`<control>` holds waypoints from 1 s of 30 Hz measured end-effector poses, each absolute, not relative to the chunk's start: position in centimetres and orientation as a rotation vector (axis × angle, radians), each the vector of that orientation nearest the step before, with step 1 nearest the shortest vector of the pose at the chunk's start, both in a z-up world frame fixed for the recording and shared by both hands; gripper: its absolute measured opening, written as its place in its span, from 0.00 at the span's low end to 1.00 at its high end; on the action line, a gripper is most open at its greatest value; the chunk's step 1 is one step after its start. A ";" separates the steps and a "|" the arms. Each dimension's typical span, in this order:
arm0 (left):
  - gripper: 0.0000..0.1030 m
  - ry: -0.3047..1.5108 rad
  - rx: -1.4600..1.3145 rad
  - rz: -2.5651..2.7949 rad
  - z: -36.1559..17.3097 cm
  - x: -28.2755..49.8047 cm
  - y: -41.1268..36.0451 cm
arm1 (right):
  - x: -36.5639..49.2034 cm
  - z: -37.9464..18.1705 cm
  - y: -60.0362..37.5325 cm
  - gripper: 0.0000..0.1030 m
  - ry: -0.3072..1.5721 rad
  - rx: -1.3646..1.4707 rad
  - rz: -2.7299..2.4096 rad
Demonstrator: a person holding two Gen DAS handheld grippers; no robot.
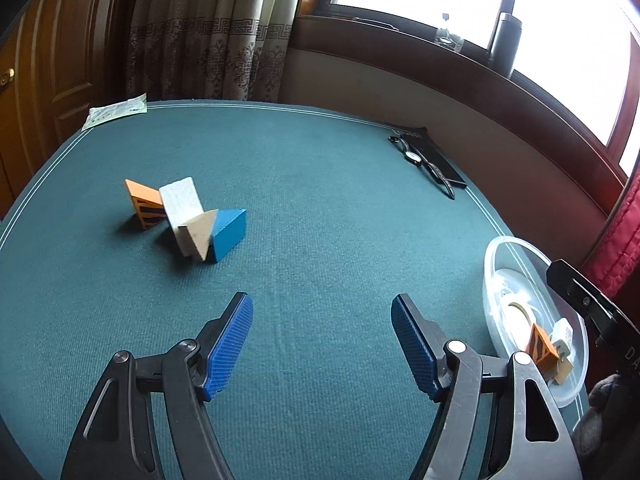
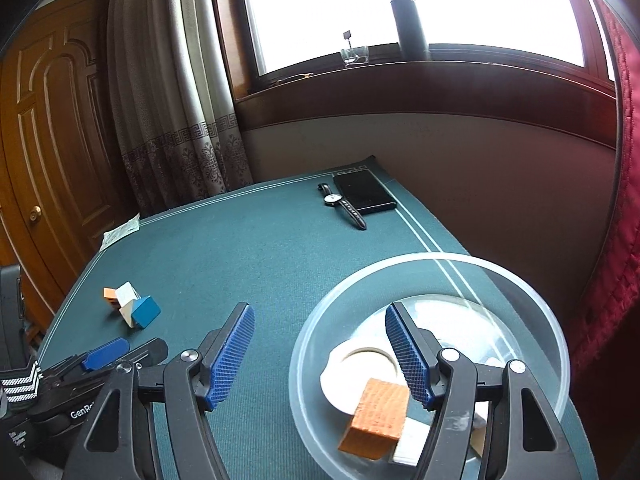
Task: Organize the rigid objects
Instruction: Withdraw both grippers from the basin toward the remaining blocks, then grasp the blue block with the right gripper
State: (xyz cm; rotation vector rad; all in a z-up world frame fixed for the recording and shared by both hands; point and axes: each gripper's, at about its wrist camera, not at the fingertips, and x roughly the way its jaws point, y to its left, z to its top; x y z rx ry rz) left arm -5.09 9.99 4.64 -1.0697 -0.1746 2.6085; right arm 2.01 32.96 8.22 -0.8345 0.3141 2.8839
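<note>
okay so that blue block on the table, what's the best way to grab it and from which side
Probably from above, with the open left gripper. Close the fingers on the blue block across its two long flat side faces, toward its far end. Its near end carries a bare-wood triangular face, and the white block leans against that end, so the far half of the blue block is freer. A side approach would likely nudge the pile.

window (image 2: 400, 4): bright daylight | curtain (image 2: 172, 92): patterned beige | door (image 2: 48, 132): wooden | table (image 1: 320, 184): green felt
</note>
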 end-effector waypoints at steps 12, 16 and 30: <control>0.71 -0.304 -1.127 2.747 3.7 -6.3 2.8 | 0.1 6.6 27.4 0.69 0.236 -0.976 3.003; 0.71 -0.328 -1.145 2.769 3.2 -6.5 1.5 | -0.8 5.8 25.8 0.69 0.195 -1.042 3.046; 0.71 -0.387 -1.182 2.812 2.2 -6.6 -1.0 | -7.2 3.2 20.4 0.70 0.084 -1.314 3.112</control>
